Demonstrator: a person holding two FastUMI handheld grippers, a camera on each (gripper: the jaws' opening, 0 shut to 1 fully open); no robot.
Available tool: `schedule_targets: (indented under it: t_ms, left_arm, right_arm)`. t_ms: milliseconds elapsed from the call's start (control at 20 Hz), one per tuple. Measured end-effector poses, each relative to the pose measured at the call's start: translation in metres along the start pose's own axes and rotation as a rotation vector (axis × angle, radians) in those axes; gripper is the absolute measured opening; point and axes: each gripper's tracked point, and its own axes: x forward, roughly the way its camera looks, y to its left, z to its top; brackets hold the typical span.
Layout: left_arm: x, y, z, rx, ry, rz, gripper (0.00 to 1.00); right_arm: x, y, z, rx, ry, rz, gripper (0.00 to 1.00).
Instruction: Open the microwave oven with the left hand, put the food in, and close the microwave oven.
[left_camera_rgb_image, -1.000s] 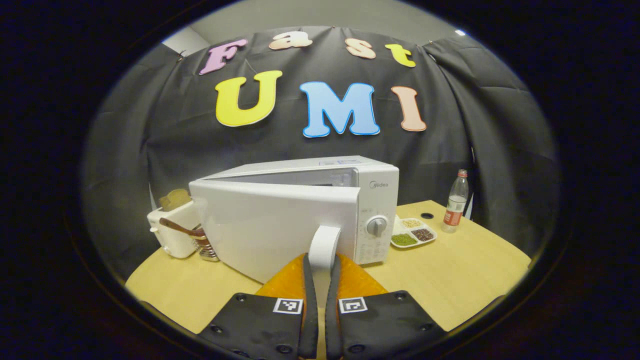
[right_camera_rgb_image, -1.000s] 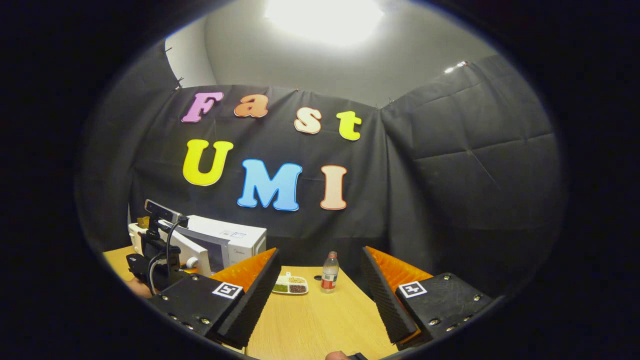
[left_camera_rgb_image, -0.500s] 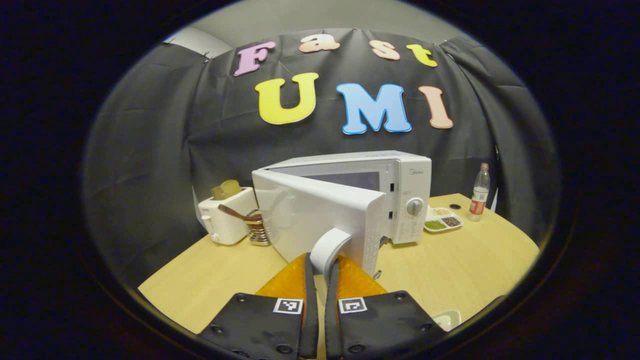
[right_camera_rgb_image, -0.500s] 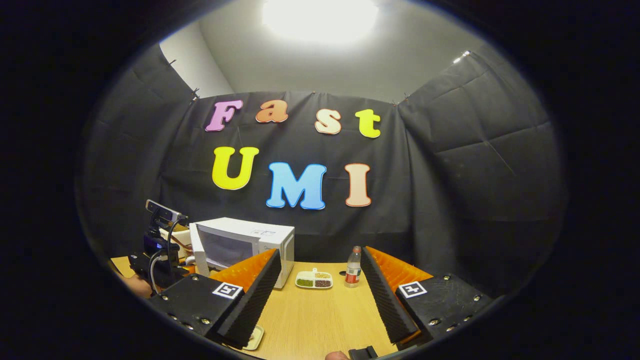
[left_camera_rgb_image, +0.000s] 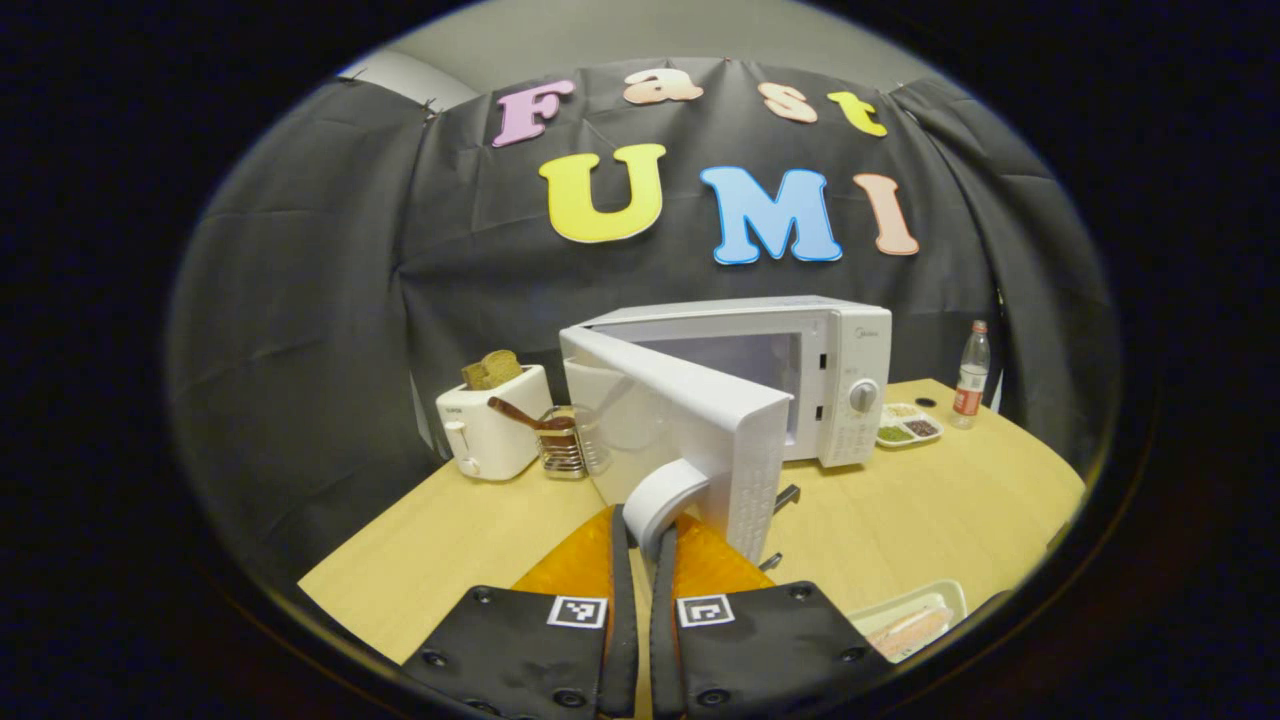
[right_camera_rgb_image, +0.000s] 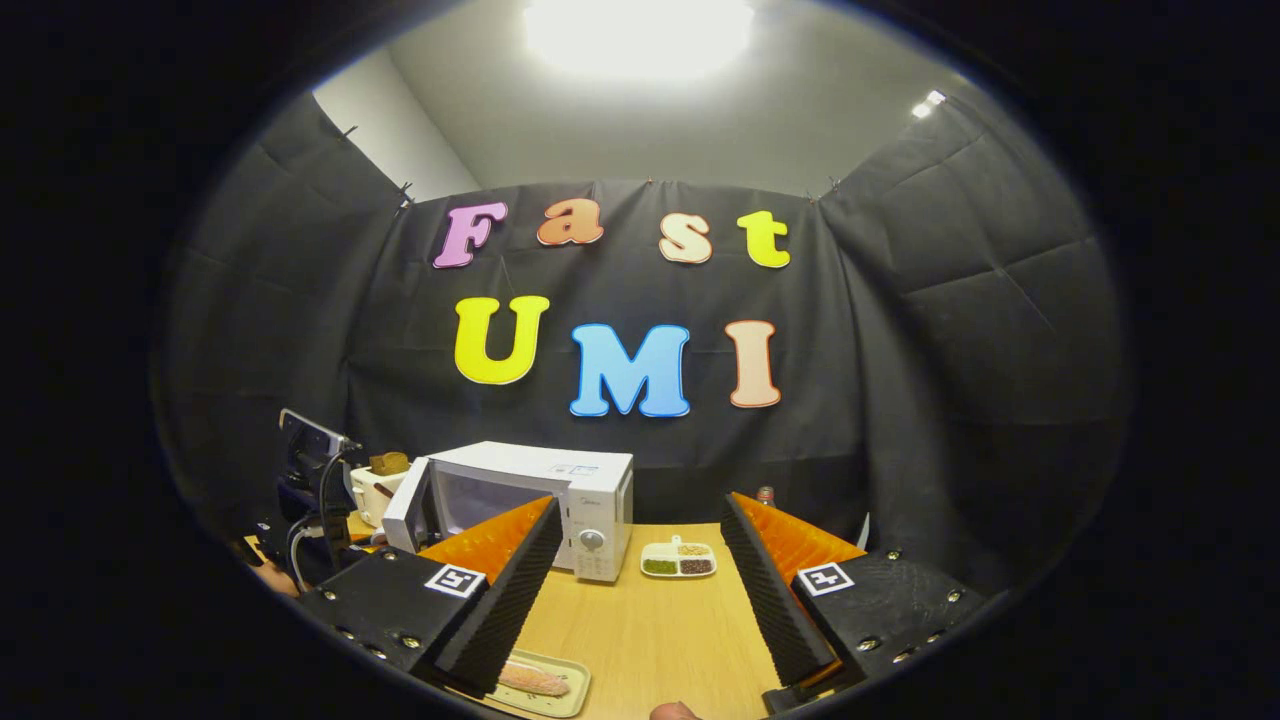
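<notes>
The white microwave (left_camera_rgb_image: 840, 370) stands on the wooden table (left_camera_rgb_image: 920, 520) with its door (left_camera_rgb_image: 680, 420) swung well out toward me. My left gripper (left_camera_rgb_image: 640, 535) is shut on the door's white handle (left_camera_rgb_image: 655, 495). The food, a pinkish piece on a pale tray (left_camera_rgb_image: 905, 625), lies at the table's near edge, right of that gripper. In the right gripper view, my right gripper (right_camera_rgb_image: 640, 590) hangs open over the table, holding nothing. The food tray (right_camera_rgb_image: 535, 680) lies just below its left finger. The microwave (right_camera_rgb_image: 580, 495) with its open door (right_camera_rgb_image: 405, 505) and the left gripper (right_camera_rgb_image: 310, 500) sit farther left.
A white toaster (left_camera_rgb_image: 490, 430) with bread and a glass holder (left_camera_rgb_image: 560, 445) with a spoon stand left of the microwave. A divided dish of grains (left_camera_rgb_image: 905, 425) and a plastic bottle (left_camera_rgb_image: 970, 375) stand to its right. The dish (right_camera_rgb_image: 678, 560) lies beyond my right gripper.
The door has swung much farther open with my left gripper pulling its handle. The right gripper view has turned left, bringing the food tray into sight; that gripper stays open.
</notes>
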Motion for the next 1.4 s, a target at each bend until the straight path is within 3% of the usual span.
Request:
schedule_targets:
  t_ms: [800, 1150, 1250, 1350, 1400]
  left_arm:
    - [-0.006, 0.091, -0.015, 0.013, 0.005, -0.115, 0.11]
    - [-0.005, 0.117, -0.021, 0.003, 0.031, -0.184, 0.15]
    - [-0.012, 0.128, -0.026, -0.022, 0.035, -0.151, 0.24]
    - [-0.023, 0.141, -0.028, -0.020, 0.022, -0.086, 0.27]
    - [-0.031, 0.141, -0.030, -0.029, 0.021, -0.074, 0.23]
  right_arm:
    - [0.040, 0.117, -0.006, -0.015, -0.005, 0.014, 0.98]
    - [0.053, 0.144, -0.003, -0.043, -0.019, 0.008, 0.98]
    - [0.056, 0.149, -0.003, -0.050, -0.021, 0.037, 0.98]
    - [0.058, 0.148, -0.004, -0.058, -0.013, 0.062, 0.97]
    - [0.060, 0.148, -0.007, -0.062, -0.004, 0.078, 0.97]
